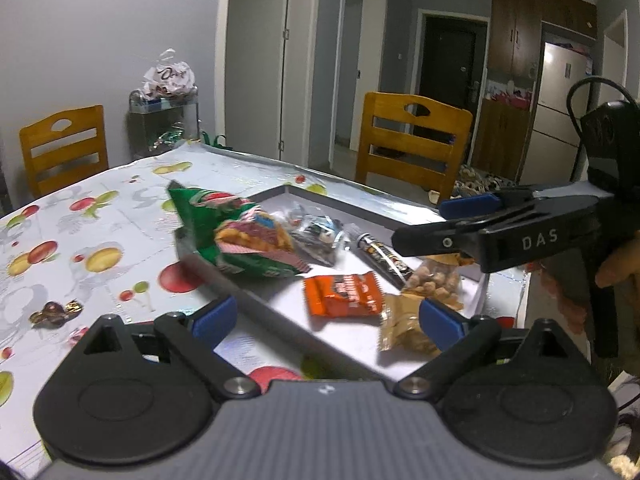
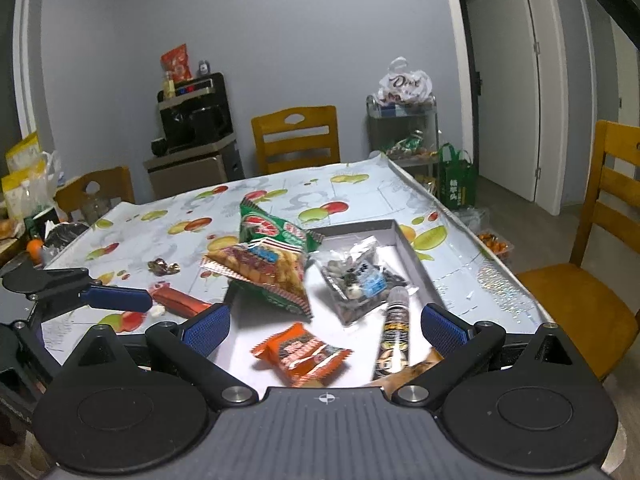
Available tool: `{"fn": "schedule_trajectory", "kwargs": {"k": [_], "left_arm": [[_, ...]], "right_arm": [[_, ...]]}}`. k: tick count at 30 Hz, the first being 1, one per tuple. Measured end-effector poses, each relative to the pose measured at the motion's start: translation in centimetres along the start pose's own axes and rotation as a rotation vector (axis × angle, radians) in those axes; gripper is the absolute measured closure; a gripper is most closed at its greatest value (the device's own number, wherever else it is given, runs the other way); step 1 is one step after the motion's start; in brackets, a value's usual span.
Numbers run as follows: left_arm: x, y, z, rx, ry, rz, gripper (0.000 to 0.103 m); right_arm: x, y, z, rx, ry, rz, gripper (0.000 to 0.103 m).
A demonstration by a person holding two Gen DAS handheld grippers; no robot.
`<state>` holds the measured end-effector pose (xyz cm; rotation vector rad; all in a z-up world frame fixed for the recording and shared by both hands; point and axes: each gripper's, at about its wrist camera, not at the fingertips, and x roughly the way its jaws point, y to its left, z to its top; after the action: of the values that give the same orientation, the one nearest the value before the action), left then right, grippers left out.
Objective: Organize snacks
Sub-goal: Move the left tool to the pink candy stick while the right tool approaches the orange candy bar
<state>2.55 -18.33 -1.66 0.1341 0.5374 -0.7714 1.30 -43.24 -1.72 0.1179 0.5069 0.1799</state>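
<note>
We hold both tongs — left point(image 1: 326, 322) and right point(image 2: 326, 326) — wide open, empty, above a shallow tray point(image 2: 404, 240) of snack packets point(image 2: 304, 354) on the surface point(image 2: 160, 216).

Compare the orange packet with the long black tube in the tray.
The orange packet is short, flat and broad; the black tube is long and narrow. The orange packet has crimped, zigzag ends; the black tube has a pale rounded end. The orange packet lies mid-tray; the black tube lies to its right. Both rest on the white tray floor, ungripped.

A green packet point(image 2: 276, 232), an orange wrapper point(image 2: 302, 354) and blue-padded fingers point(image 2: 206, 328) stand over a white bench cloth point(image 2: 160, 216) printed with red and yellow-green fruit.
</note>
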Motion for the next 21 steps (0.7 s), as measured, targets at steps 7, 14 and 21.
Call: {"fn": "schedule_trajectory", "kwargs": {"k": [7, 14, 21], "left_arm": [[-2.4, 2.8, 0.0, 0.035, -0.042, 0.060, 0.004], [-4.1, 5.3, 0.8, 0.076, -0.098, 0.083, 0.002], [-3.4, 8.0, 0.7, 0.062, -0.115, 0.111, 0.002]], "right_arm": [[-0.1, 2.5, 0.9, -0.004, -0.010, -0.009, 0.000], [0.3, 4.8, 1.4, -0.004, -0.012, -0.028, 0.000], [0.6, 7.5, 2.0, -0.050, -0.001, -0.025, 0.000]]}}
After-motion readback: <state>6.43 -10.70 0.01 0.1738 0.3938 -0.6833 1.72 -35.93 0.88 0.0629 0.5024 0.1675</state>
